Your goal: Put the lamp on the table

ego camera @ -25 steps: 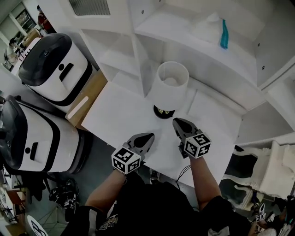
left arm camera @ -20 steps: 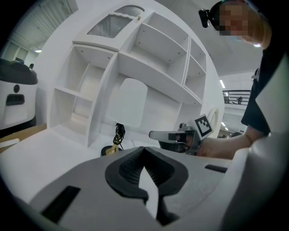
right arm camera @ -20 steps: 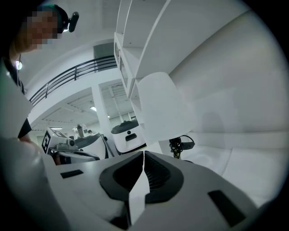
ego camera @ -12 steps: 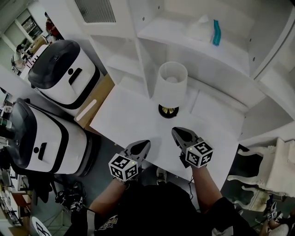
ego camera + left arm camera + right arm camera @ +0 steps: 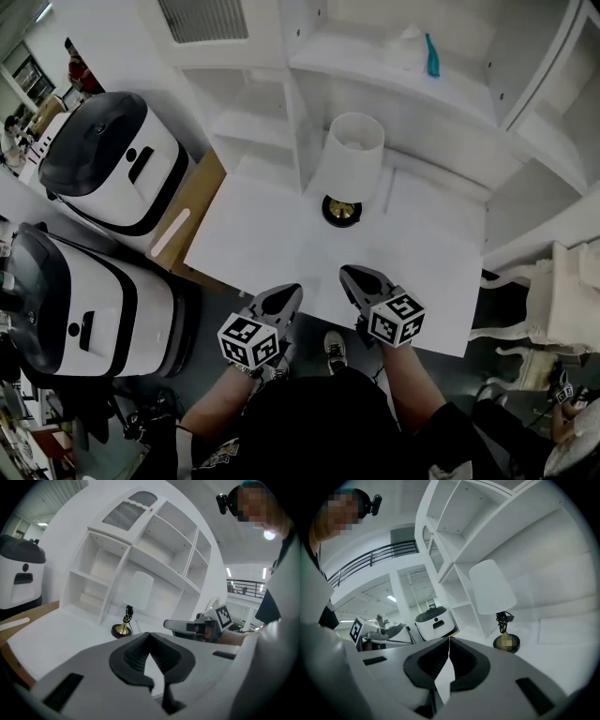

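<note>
The lamp (image 5: 351,167), with a white shade and a round dark and gold base, stands upright on the white table (image 5: 253,234) near its far edge, in front of the shelf unit. It also shows as the lamp (image 5: 127,616) in the left gripper view and the lamp (image 5: 494,602) in the right gripper view. My left gripper (image 5: 284,298) hangs over the table's near edge, jaws shut and empty. My right gripper (image 5: 352,278) is beside it, also shut on nothing. Both are well short of the lamp, apart from it.
A white shelf unit (image 5: 412,84) rises behind the table, with a white bundle and a teal item (image 5: 430,56) on an upper shelf. Two large white-and-black machines (image 5: 103,159) stand at the left beside a wooden board (image 5: 183,220). A white chair (image 5: 562,309) stands at the right.
Both grippers have drawn back toward the table's near edge, away from the lamp. The lamp stays where it stood.
</note>
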`<state>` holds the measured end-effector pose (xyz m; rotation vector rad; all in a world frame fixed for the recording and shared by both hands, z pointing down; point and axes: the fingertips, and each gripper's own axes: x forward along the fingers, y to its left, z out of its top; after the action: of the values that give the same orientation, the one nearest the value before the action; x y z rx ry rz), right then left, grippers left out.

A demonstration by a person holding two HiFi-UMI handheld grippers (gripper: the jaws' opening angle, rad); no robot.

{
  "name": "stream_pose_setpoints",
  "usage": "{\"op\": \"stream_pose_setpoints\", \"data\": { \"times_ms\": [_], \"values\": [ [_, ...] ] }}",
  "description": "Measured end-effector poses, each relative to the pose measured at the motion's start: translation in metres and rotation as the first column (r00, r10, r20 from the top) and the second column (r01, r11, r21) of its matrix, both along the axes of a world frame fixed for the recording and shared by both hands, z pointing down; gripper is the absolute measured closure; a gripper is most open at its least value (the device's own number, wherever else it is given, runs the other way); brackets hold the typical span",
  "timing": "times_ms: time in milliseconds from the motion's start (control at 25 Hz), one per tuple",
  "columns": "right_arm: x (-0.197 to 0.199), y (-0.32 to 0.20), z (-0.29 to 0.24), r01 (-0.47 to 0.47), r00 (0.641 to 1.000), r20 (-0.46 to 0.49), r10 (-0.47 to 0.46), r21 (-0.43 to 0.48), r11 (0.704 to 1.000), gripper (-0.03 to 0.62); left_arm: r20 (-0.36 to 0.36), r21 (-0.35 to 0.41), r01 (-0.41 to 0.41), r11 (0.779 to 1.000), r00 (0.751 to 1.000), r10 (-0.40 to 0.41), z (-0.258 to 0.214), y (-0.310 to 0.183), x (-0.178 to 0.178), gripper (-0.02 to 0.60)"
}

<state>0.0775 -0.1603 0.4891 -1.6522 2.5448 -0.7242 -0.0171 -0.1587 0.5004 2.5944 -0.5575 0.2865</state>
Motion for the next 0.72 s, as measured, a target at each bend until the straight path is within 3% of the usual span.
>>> {"op": "stream_pose_setpoints", "data": {
  "times_ms": [720],
  "values": [
    [-0.106, 0.079, -0.011, -0.166, 0.986, -0.026, 0.166, 0.005, 0.986, 0.568, -0.043, -0.013, -0.195, 0.981, 0.98, 0.194, -0.004, 0.057, -0.074, 0.575]
  ]
}}
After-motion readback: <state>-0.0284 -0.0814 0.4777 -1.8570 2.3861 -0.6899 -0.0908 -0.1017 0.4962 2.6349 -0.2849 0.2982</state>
